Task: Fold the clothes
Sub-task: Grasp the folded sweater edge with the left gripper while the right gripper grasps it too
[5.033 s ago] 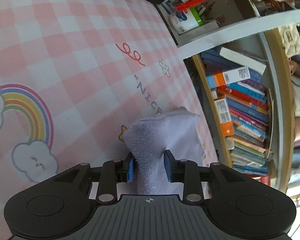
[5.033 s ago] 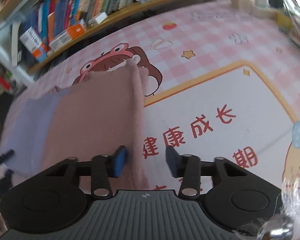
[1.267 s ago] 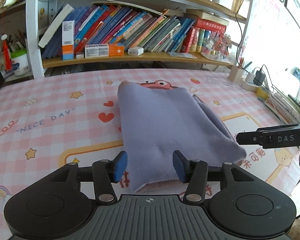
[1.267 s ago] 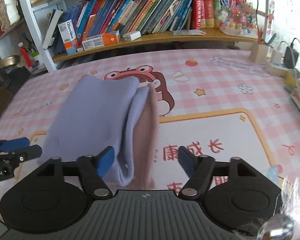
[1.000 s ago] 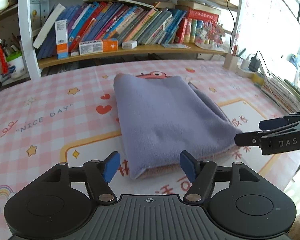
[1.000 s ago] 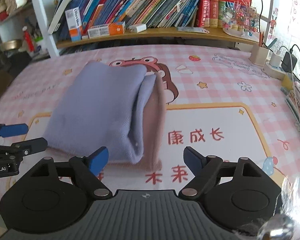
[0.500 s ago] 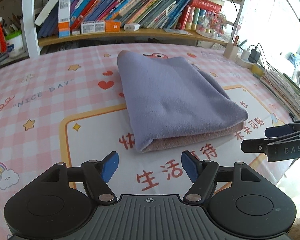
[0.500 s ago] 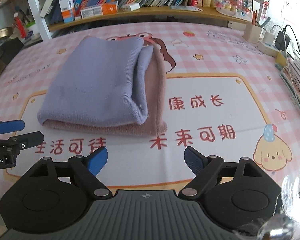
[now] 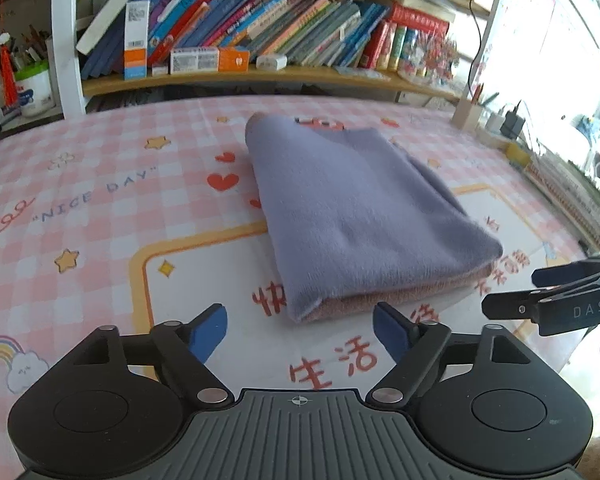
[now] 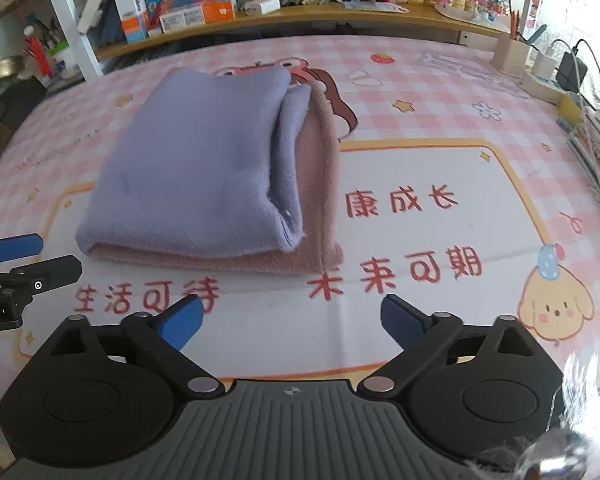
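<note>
— Fleece, lilac over dusty pink: the folded garment (image 10: 204, 184) lies in the middle of the counter (image 10: 420, 152), on its cartoon-print cloth.

— And the claws?

— Left claw (image 9: 300, 326) and right claw (image 10: 290, 320) both hang near its front edge with jaws spread wide, gripping nothing and touching nothing.

— Looks nearly done, then?

— I'd say so. The pink layer juts out on the right; if tidying, nudge that edge under evenly, pressing flat rather than pinching, so the stack doesn't skew.

Folded lilac-and-pink garment (image 10: 204, 176) on the tablecloth (image 10: 440, 120), beyond the spread, empty right claw (image 10: 290, 322).
</note>
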Demonstrator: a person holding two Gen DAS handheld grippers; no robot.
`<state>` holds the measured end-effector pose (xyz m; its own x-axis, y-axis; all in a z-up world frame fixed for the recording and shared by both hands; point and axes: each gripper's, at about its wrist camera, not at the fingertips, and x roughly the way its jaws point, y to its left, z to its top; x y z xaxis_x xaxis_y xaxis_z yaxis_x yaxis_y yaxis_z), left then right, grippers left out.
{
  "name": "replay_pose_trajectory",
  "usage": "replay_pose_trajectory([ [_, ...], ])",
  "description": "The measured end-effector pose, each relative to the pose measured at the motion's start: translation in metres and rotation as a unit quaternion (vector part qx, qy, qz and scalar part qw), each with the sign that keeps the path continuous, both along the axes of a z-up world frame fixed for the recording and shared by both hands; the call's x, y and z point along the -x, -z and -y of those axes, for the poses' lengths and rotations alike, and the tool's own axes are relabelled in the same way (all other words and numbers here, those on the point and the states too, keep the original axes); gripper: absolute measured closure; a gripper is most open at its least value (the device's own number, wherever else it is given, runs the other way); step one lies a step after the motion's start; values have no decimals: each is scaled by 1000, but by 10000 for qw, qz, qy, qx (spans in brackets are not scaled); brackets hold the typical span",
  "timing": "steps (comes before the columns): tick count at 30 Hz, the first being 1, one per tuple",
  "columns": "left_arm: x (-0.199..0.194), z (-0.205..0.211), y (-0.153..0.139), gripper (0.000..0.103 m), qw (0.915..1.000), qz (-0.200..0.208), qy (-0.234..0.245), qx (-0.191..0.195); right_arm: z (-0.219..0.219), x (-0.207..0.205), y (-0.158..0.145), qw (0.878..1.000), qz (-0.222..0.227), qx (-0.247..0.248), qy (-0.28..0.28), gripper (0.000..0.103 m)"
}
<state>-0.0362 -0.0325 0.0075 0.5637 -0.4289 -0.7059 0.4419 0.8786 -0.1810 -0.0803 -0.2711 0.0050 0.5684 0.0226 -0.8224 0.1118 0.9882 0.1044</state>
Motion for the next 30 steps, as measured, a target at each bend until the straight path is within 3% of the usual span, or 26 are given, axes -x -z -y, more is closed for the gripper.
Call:
replay_pose_trajectory([
  [6,-28,-7,7,12,9975,-297,-438,463,22,-11,-4,9973,343,-586,265,1],
  [13,-61,-16,16,12,9884,-642,-945,1000,61,-43,14,9761,45,-2010,820,1],
  [18,-76,-15,23,13,9819,-858,-1149,1236,68,-68,19,9718,-121,-2229,765,4],
  [20,-78,-12,26,14,9804,-934,-1174,1278,70,-75,22,9697,-205,-2333,697,7],
  [26,-86,-2,35,15,9759,-1147,-1242,1383,73,-90,33,9662,-417,-2515,374,36],
  [29,-87,7,37,29,9710,-1326,-1212,1580,71,-95,34,9666,-449,-2518,173,42],
  [30,-88,10,39,43,9674,-1427,-1209,1707,71,-97,34,9674,-447,-2491,115,44],
])
